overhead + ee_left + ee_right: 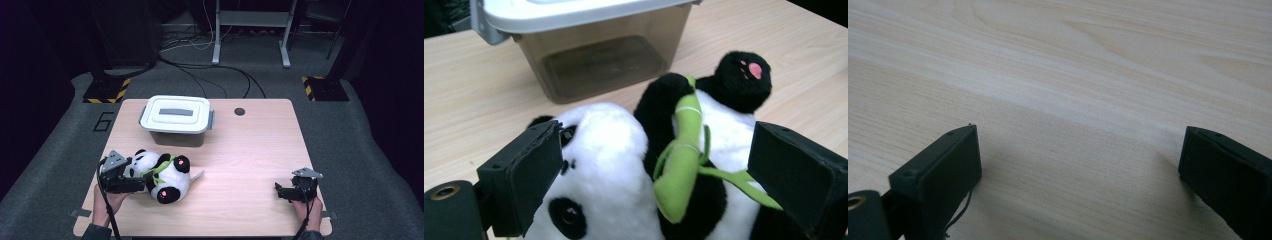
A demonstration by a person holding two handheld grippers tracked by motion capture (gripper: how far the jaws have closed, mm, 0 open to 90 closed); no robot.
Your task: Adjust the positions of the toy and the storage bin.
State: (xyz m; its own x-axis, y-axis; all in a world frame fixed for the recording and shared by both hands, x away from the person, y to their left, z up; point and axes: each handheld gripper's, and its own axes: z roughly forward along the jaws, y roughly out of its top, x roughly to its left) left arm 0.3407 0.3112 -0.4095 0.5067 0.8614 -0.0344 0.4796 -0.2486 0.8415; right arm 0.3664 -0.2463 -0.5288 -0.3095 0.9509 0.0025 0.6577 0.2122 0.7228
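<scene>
The toy panda (162, 176) lies on the table (250, 150) in front of the lidded box (176, 119), slightly to its left; the left gripper (131, 176) is against the panda's left side, and the right gripper (284, 192) sits far right of the box.

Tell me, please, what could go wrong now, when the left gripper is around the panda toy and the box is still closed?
1. The left gripper is open, its jaws on either side of the panda toy; closing on soft plush or the green bamboo piece may give a weak hold, so the toy could slip.
2. The white lid is on the box, so the toy cannot go in yet.
3. The right gripper sits far from the box.
</scene>
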